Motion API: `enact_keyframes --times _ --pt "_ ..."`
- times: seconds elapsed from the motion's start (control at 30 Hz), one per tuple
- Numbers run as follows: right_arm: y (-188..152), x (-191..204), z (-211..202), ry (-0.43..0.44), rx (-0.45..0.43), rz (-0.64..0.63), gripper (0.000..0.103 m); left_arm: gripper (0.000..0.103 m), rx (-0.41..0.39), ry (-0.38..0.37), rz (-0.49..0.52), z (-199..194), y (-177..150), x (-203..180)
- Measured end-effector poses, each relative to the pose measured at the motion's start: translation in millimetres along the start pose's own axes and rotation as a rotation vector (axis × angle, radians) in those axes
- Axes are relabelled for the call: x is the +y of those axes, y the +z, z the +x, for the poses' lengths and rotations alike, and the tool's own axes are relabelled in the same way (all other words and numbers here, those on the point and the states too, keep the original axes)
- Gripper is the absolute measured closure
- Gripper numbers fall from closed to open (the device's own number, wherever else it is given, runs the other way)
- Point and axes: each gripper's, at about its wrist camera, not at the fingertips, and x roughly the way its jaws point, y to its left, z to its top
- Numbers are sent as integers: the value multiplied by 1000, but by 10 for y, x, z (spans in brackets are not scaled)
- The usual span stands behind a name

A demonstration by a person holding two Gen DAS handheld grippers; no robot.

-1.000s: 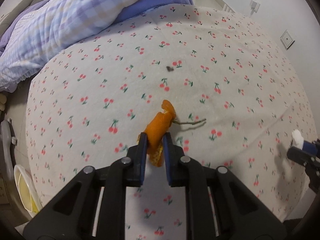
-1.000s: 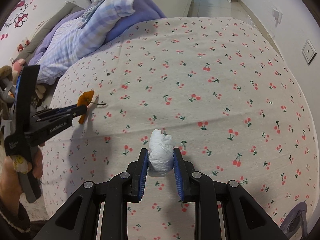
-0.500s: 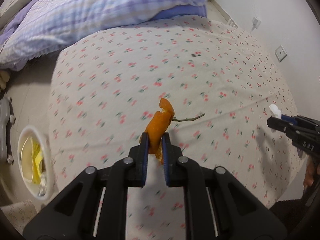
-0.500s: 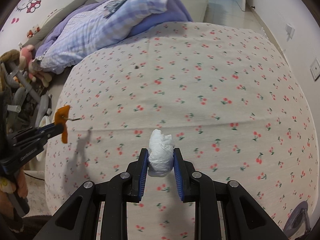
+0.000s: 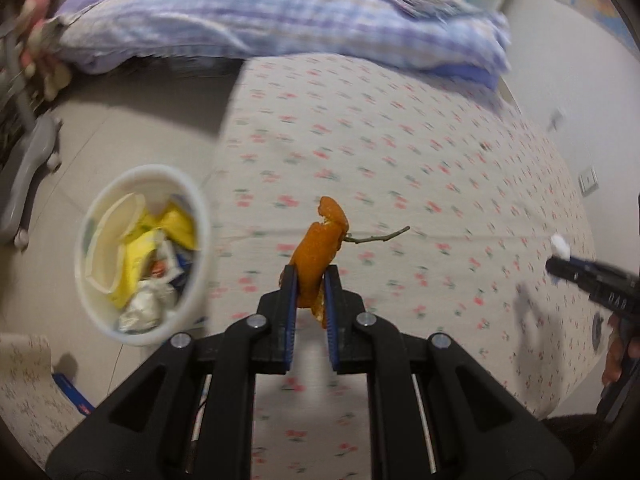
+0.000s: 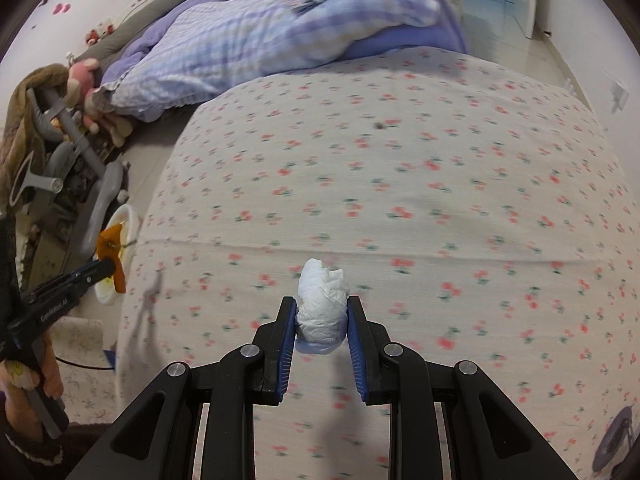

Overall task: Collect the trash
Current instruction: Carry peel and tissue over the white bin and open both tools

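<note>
My left gripper [image 5: 311, 280] is shut on an orange peel [image 5: 318, 248] with a thin twig [image 5: 378, 236] sticking out to its right, held above the left edge of the cherry-print bed [image 5: 400, 152]. A white trash bin [image 5: 200, 248] with yellow and white wrappers stands on the floor to the left of the peel. My right gripper [image 6: 322, 316] is shut on a crumpled white tissue [image 6: 322, 304], held over the bed. The right wrist view also shows the peel [image 6: 110, 248] at far left, in front of the bin [image 6: 128, 216]. The tissue [image 5: 560, 245] also shows at right in the left wrist view.
A purple-checked duvet [image 5: 280, 12] lies heaped at the head of the bed. A small dark speck [image 6: 378, 125] lies on the sheet. A grey chair base [image 5: 24, 168] and plush toys [image 6: 86, 80] stand on the floor beside the bin. A patterned mat [image 5: 24, 392] lies by the bed.
My left gripper has swung left with the peel, so the bin has come fully into view beside it. My right gripper has kept hold of the tissue and drifted left over the bed.
</note>
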Motion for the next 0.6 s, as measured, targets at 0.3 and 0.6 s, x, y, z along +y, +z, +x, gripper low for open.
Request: enact_keyframes --times 0.3,0.6 --pt "131 748 278 24 25 -111 77 89 -53 81 -198 -171 -133 958" --pt "221 1462 514 97 38 -167 77 59 -71 73 -280 -53 -167 1414"
